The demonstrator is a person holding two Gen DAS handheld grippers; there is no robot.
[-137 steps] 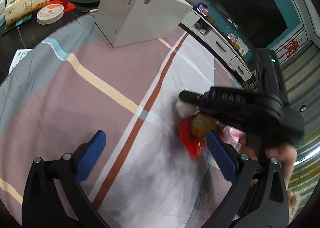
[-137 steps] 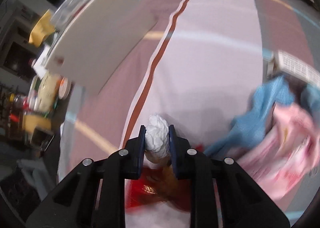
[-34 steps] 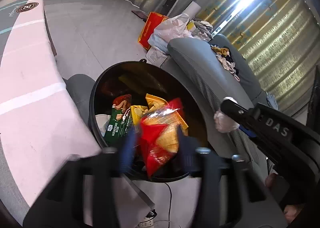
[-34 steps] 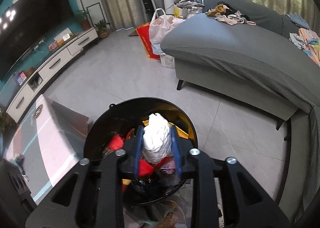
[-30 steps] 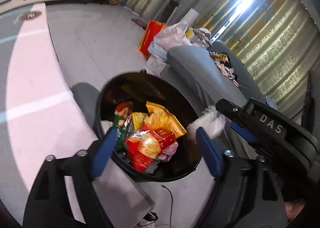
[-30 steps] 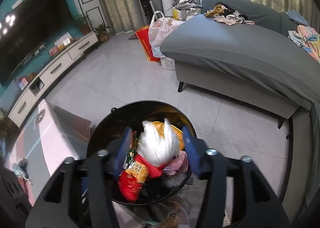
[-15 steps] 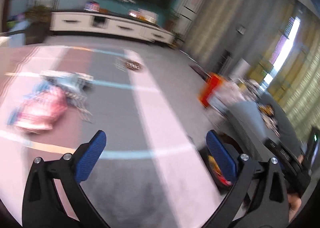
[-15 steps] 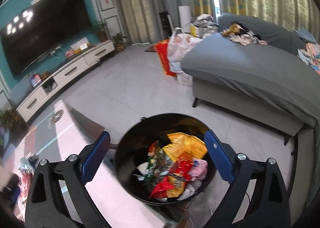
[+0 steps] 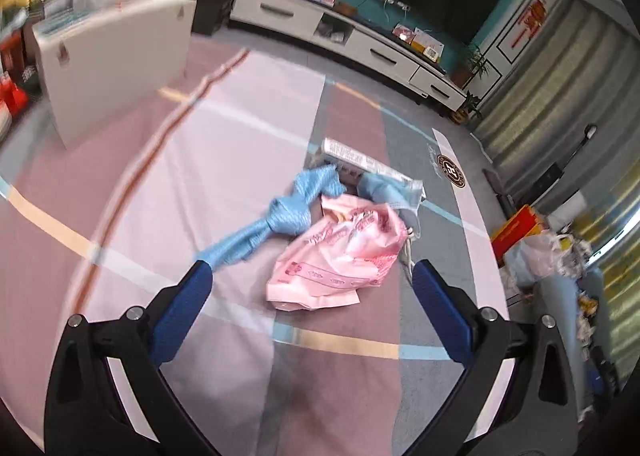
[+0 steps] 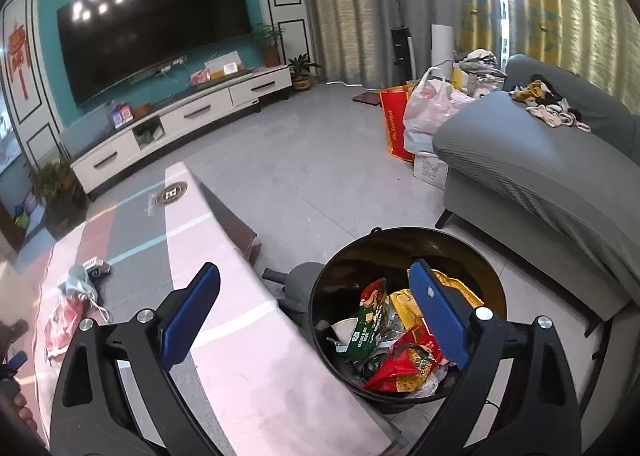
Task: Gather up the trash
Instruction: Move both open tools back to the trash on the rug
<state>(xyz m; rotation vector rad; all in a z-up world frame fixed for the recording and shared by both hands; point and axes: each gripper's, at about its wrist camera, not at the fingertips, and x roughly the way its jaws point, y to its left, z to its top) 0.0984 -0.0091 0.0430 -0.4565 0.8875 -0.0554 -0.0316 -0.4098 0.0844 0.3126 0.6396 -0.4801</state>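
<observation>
2 hand-held grippers spread, left hand-held gripper (image 9: 312,280) over pink bag (image 9: 340,256), right hand-held gripper (image 10: 316,288) over bin (image 10: 408,240)

Left gripper (image 9: 312,282): black frame, blue finger pads. Right gripper (image 10: 316,280): same black and blue. Tablecloth (image 9: 224,159): pink, mauve and grey blocks with white, orange, rust and light-blue stripes. At 12 o'clock of the left gripper lie a pink plastic bag (image 9: 336,256) with red print and a blue knotted cloth (image 9: 290,211). Trash bin (image 10: 480,252): black, holding red, yellow and green wrappers (image 10: 396,340).
</observation>
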